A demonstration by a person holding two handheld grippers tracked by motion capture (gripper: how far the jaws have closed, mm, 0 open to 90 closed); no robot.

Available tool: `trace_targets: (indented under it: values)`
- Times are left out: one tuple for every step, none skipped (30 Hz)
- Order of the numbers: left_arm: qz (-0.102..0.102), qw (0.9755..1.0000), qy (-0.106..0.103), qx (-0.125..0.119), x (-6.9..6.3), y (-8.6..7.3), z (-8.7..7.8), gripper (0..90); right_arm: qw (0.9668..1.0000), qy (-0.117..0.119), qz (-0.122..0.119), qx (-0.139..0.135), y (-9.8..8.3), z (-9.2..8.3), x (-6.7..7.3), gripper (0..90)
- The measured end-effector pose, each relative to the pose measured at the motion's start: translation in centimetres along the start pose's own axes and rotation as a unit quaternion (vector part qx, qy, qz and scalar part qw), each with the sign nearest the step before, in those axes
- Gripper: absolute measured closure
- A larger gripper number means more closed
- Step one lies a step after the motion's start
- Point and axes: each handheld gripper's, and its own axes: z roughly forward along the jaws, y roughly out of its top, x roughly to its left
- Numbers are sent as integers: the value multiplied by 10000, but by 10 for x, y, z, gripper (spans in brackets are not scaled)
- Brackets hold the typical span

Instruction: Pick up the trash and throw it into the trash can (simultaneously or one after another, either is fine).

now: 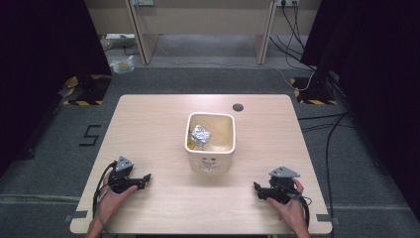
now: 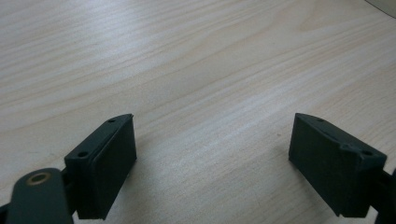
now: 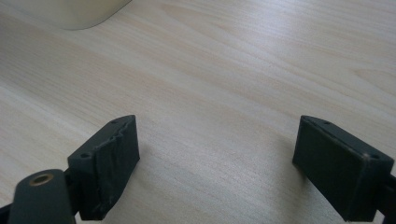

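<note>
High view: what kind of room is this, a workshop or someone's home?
Probably a lab or test room: black curtains flank a lone table, hazard tape marks the floor, and cables trail across grey carpet.

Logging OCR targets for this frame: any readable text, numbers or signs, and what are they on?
"5": black tape figure on the grey floor left of the table; it could also be an S.
Dark print on the front of the cream bin: too small and blurred to read.
Yellow-black hazard stripes on the floor: no wording.
</note>
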Motion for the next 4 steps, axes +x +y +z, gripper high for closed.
trace_targets:
  values:
    - [0,10000,-1,0,0,0,0,139,10000,1,-1,0,0,0,0,144]
    - [1,10000,0,2,0,0,0,139,10000,1,0,0,0,0,0,144]
    - [1,10000,0,0,0,0,0,140,10000,0,-1,0,0,0,0,144]
    - [1,10000,0,0,0,0,0,139,10000,1,0,0,0,0,0,144]
